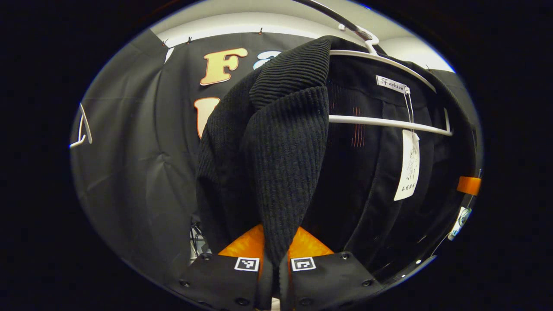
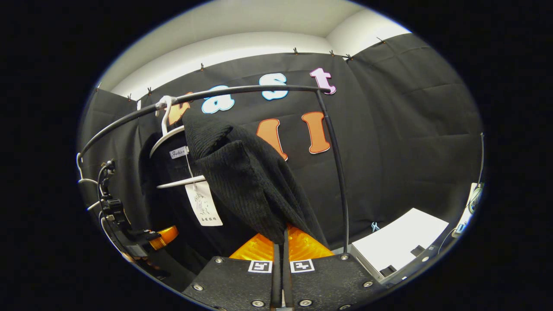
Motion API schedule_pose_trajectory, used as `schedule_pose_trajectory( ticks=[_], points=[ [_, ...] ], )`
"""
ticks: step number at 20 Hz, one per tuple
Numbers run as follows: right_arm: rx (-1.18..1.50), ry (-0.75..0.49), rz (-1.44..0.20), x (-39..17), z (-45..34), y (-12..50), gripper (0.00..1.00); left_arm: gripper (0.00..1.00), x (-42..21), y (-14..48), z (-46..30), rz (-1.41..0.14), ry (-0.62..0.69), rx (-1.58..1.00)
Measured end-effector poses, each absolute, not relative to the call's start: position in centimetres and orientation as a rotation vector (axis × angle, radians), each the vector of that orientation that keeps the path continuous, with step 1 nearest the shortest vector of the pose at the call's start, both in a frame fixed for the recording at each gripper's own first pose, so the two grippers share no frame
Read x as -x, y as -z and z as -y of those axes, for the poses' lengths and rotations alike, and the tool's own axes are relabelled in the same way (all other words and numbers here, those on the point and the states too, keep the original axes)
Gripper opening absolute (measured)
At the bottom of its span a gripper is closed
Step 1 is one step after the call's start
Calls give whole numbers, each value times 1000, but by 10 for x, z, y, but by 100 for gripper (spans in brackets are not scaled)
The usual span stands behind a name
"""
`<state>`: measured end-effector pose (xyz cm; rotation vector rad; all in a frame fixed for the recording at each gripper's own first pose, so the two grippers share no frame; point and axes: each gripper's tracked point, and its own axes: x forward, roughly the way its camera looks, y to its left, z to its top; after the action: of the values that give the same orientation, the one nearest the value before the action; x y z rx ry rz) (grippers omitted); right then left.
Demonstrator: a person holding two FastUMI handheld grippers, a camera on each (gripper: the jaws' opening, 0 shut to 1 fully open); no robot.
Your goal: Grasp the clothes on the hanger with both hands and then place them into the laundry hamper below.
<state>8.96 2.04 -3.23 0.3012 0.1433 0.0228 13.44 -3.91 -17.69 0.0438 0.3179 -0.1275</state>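
Garment: a black ribbed knit (image 1: 276,142) is hanging on a white hanger (image 1: 389,123), which is hooking over a dark rail (image 2: 242,93); a paper tag (image 1: 407,166) is dangling inside the open front.
Left tool: the left tool (image 1: 275,259) is clenching a fold of the knit's front edge between both fingers, the cloth running down into the closed gap.
Right tool: the right tool (image 2: 281,255) is likewise pinching the knit (image 2: 246,181) at the opposite front edge, its fingers pressed together with cloth caught between them.
Other tool seen far off: in the right gripper view the left tool is showing at the far left, low beside the garment.
Hamper: the hamper is lying below the rail by the task's wording; its place cannot be told from these views.
Step in hand: both grips are appearing secure, so the work is likely turning to freeing the knit from the hanger.
Doing it well: the two tools should be drawing the shoulders outward and off the hanger arms together, keeping even tension so that neither fold is slipping out.
Risk: pulling straight down is likely dragging the hanger off the rail, or snagging the knit on the hanger's crossbar.
Handling: the knit is looking soft and stretchy, so slack needs gathering before lowering.
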Motion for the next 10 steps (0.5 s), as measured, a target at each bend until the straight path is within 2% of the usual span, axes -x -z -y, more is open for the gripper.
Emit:
schedule_pose_trajectory(
  ticks=[5, 10],
  points=[
    [-314, 11, -96, -83, 11, 12, 1, 8, -127, 163, 39, -290, 150, -72],
    [-330, 47, -48, -87, 49, -10, 0, 9, -117, 145, 31, -272, 155, -53]
  ],
)
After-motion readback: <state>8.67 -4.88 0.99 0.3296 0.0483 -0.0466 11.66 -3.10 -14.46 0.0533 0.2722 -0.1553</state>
